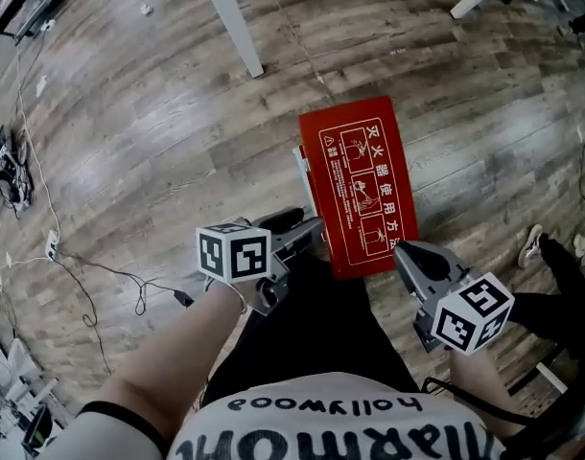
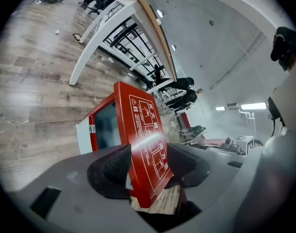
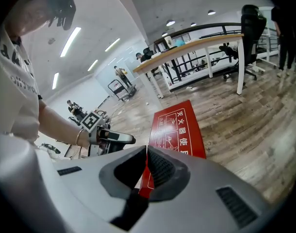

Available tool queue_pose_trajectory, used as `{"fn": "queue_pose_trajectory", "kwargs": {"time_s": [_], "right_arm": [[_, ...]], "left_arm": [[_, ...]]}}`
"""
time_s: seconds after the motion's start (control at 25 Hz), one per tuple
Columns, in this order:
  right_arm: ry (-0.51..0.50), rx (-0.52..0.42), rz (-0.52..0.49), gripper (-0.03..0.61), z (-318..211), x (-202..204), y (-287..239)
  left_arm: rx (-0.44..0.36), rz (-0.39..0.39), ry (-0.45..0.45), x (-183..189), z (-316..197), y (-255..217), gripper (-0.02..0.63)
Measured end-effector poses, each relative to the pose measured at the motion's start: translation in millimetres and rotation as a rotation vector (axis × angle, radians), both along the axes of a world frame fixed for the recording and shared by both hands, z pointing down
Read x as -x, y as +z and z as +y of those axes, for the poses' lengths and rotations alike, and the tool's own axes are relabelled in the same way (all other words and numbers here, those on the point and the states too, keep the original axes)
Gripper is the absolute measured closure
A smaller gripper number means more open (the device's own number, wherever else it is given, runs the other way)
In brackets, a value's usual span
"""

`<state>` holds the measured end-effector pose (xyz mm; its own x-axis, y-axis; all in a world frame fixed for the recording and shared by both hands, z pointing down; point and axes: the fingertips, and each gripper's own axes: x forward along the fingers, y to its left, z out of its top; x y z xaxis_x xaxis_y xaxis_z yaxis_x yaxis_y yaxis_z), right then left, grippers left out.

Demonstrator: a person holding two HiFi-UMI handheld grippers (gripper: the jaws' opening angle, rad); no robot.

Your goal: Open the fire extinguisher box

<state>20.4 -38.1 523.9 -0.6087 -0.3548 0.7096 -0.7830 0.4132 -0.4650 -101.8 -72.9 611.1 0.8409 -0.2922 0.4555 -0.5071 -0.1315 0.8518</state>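
The fire extinguisher box [image 1: 358, 185] stands on the wooden floor [image 1: 158, 113], directly in front of the person. Its red panel with white pictograms and characters faces up. In the left gripper view, one adjoining face carries a dark window [image 2: 106, 125] in a red frame, and a pale side wall is next to it.

Left gripper [image 2: 149, 149]: jaws apart. The near corner of the red printed panel shows in the gap between the two pads. The left pad [image 2: 114, 166] is close to the panel's edge and the right pad [image 2: 184, 161] stands clear of it. In the head view this gripper is at the box's near left edge.

Right gripper [image 3: 146, 149]: jaws drawn together, with the tips meeting. A thin red strip of the box shows through the slit below the tips. Whether the pads pinch the panel's edge cannot be told. In the head view this gripper is at the box's near right corner.

A white table leg [image 1: 230, 17] stands beyond the box. Loose cables [image 1: 81, 271] lie on the floor, well apart to the left.
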Motion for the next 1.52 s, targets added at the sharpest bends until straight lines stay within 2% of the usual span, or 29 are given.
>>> {"fn": "queue_pose_trajectory", "kwargs": {"time_s": [0.16,0.28,0.44,0.56,0.72,0.8,0.96,1.12,1.32,1.4,1.44,1.52], "right_arm": [[0.022,0.025,-0.008,0.566,2,-5,6],[0.044,0.043,-0.008,0.566,4,-11,11],[0.068,0.066,-0.004,0.566,8,-17,19],[0.091,0.077,-0.007,0.566,10,-19,23],[0.106,0.077,-0.01,0.566,9,-22,25],[0.108,0.065,-0.004,0.567,7,-25,25],[0.131,0.052,0.025,0.568,8,-39,24],[0.178,0.043,0.034,0.566,9,-50,18],[0.196,0.034,0.028,0.567,17,-50,7],[0.208,0.028,0.026,0.566,22,-49,6],[0.216,0.025,0.025,0.566,24,-49,5],[0.232,0.016,0.021,0.567,27,-48,1]], "left_arm": [[0.026,0.013,0.032,-8,-12,28,0.336],[0.045,0.016,0.055,-17,-18,44,0.308],[0.078,0.011,0.07,-23,-25,65,0.307],[0.113,0.048,0.074,-31,-29,71,0.307],[0.104,0.061,0.12,-40,-34,76,0.307],[0.122,0.093,0.122,-45,-40,77,0.307],[0.177,0.165,0.065,-54,-46,76,0.308],[0.204,0.218,0.108,-66,-33,68,0.308],[0.211,0.239,0.095,-59,-32,58,0.312],[0.207,0.233,0.098,-50,-30,53,0.351],[0.221,0.283,0.084,-49,-28,43,0.385],[0.242,0.443,0.056,-56,-25,14,0.441]]}}
